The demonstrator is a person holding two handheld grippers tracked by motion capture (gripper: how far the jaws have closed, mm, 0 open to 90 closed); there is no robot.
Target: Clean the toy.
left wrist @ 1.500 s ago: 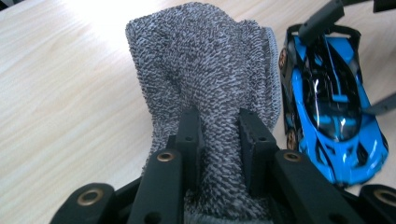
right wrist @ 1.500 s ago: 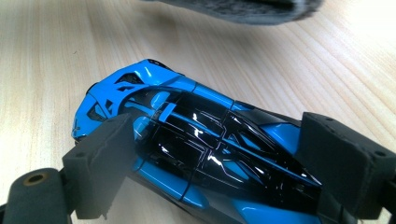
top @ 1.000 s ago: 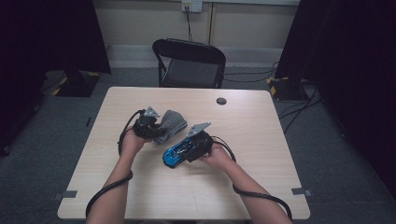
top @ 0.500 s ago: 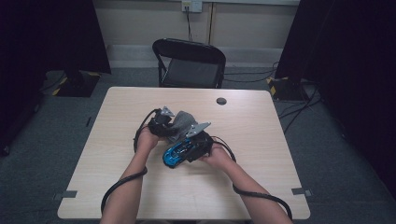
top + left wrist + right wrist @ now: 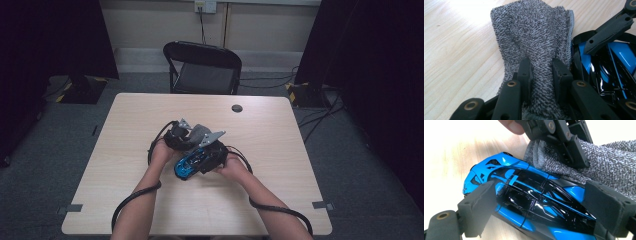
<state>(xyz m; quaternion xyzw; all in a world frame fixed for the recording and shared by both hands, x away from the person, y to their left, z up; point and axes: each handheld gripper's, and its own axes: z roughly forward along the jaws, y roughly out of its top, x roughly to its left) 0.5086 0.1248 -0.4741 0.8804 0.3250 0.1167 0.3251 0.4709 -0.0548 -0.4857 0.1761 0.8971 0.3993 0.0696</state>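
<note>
A blue and black toy car lies mid-table, and my right gripper is shut on it. In the right gripper view the pads press both sides of the car across its body, with the right gripper coming from the rear. My left gripper is shut on a grey terry cloth, which hangs bunched between its jaws. In the high view the left gripper holds the cloth right against the far side of the car. The cloth rests on the car's roof edge, next to the left gripper.
A small black round disc sits near the far edge of the wooden table. A black folding chair stands behind the table. Cables trail from both grippers toward the near edge.
My left gripper has carried the cloth rightward and slightly down until it meets the car. The right gripper and the car have stayed put.
</note>
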